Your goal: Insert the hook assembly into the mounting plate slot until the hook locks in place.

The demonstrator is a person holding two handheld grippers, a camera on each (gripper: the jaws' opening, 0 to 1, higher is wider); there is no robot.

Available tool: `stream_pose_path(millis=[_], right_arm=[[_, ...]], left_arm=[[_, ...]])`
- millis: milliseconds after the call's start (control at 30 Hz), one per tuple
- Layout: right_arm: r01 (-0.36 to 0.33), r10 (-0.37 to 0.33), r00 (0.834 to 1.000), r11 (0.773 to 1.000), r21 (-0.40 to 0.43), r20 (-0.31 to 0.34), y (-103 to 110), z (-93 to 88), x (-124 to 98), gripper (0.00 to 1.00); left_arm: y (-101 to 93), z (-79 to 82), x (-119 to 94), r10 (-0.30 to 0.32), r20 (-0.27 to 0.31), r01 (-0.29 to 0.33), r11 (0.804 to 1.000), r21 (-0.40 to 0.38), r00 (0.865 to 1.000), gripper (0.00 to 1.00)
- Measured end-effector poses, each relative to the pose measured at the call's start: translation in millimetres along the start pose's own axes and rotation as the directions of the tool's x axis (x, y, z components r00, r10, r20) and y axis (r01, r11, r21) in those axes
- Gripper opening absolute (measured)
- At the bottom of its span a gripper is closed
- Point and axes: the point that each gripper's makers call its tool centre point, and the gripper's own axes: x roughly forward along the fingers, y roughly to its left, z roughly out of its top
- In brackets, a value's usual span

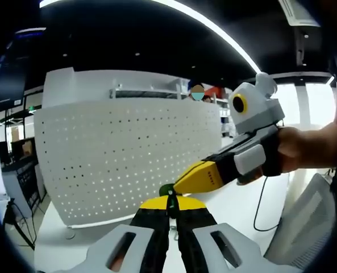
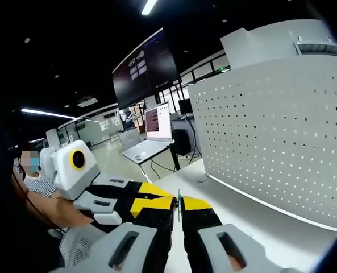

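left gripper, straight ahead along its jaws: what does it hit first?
Probably the white perforated panel standing on the table. The left gripper is shut on a small green hook piece, which would touch first. The right gripper sits just off-line; depth unclear.

Each view looks forward along its own closed jaws, close to the white perforated panel (image 1: 123, 159). The left gripper view faces it squarely; the right gripper view sees it obliquely. Both share this panel and the opposite gripper.

Left gripper (image 1: 172, 206) with jaws pressed close together, tips meeting the right gripper (image 1: 182, 183). Right gripper held in a hand (image 1: 296, 149), jaws likewise nearly closed.
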Motion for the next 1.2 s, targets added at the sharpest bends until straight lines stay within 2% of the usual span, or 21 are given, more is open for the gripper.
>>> stream_pose_path(millis=[133, 267, 533, 767, 1000, 1200], right_arm=[[0.006, -0.006, 1.000, 1.000, -0.028, 0.004, 2, 0.7, -2, 0.06], [0.033, -0.032, 0.999, 0.998, -0.062, 0.016, -1, 2.3, -7, 0.14], [0.087, -0.085, 0.996, 0.993, -0.080, 0.030, -13, -2.6, -21, 0.22], [0.129, -0.126, 0.991, 0.988, -0.090, 0.038, -21, -5.8, -34, 0.26], [0.164, -0.160, 0.986, 0.982, -0.094, 0.053, -29, -5.4, -47, 0.29], [0.203, -0.198, 0.978, 0.975, -0.090, 0.061, -36, -8.4, -60, 0.30]], left_arm=[[0.0, -0.1, 0, -0.003, 0.002, 0.003, 1.000, -0.013, 1.000, 0.03], [5.9, 1.9, -2, 0.013, 0.008, -0.013, 1.000, -0.018, 1.000, 0.03], [29.4, 10.5, -4, 0.062, 0.026, -0.061, 0.997, -0.040, 0.998, 0.03], [46.3, 19.9, -3, 0.098, 0.038, -0.097, 0.995, -0.028, 0.994, 0.03], [73.2, 36.9, -4, 0.154, 0.065, -0.153, 0.988, -0.017, 0.986, 0.03], [97.6, 59.5, -3, 0.198, 0.101, -0.200, 0.980, 0.011, 0.975, 0.03]])
